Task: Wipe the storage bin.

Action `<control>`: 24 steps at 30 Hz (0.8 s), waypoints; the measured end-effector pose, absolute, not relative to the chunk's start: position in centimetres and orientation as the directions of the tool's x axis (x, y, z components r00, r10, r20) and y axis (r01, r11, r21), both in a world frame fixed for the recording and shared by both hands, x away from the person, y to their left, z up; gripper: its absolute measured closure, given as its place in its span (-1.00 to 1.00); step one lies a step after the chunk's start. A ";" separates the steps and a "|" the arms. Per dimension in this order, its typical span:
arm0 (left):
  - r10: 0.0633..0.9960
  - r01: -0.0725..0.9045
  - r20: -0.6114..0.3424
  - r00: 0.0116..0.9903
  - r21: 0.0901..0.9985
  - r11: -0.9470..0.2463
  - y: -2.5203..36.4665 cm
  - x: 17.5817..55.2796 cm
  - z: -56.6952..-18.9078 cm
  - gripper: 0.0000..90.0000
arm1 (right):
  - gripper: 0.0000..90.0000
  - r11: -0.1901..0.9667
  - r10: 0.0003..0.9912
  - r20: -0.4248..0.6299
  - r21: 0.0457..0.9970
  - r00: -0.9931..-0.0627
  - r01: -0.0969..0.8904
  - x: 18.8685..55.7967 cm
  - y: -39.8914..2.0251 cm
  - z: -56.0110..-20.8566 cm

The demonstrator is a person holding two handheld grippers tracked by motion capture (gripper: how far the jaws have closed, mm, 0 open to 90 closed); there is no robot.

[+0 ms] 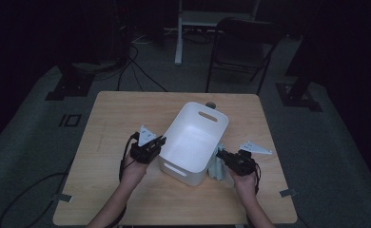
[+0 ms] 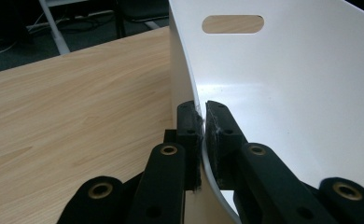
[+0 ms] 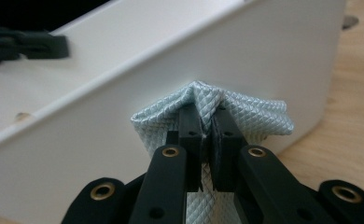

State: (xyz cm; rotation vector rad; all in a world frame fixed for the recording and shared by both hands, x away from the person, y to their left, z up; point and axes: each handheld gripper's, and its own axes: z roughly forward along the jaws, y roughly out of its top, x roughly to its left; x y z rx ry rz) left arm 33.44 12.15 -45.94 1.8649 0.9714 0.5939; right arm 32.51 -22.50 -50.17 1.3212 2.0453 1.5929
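High view: a white bin (image 1: pixel 193 142) stands tilted near the middle of the wooden desk (image 1: pixel 122 114), a slot handle in its far wall and another in its near wall. The left gripper (image 1: pixel 161 141) sits at the bin's left rim; the right gripper (image 1: pixel 223 155) is just right of the bin, with a pale blue cloth (image 1: pixel 217 167) hanging at its tip.

Left gripper view: the jaws are clamped on the bin's (image 2: pixel 283 84) thin wall, one inside, one outside.

Right gripper view: the jaws are pinched together on the quilted cloth (image 3: pixel 259 119), bunched against the bin's (image 3: pixel 124 93) outer wall. No writing is readable anywhere.
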 end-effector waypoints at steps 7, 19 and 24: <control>0.820 0.374 0.006 0.572 0.888 -0.267 12.1 33.4 -45.9 0.88 | 0.89 0.014 0.785 0.340 0.826 -0.518 0.563 33.9 -22.8 -52.7; 0.824 0.371 0.018 0.566 0.887 -0.274 12.0 33.4 -45.9 0.87 | 0.89 0.017 0.794 0.348 0.807 -0.499 0.590 34.2 -22.9 -53.0; 0.825 0.372 0.013 0.564 0.889 -0.268 12.0 33.4 -46.0 0.87 | 0.89 -0.020 0.776 0.344 0.851 -0.529 0.524 33.4 -23.0 -51.0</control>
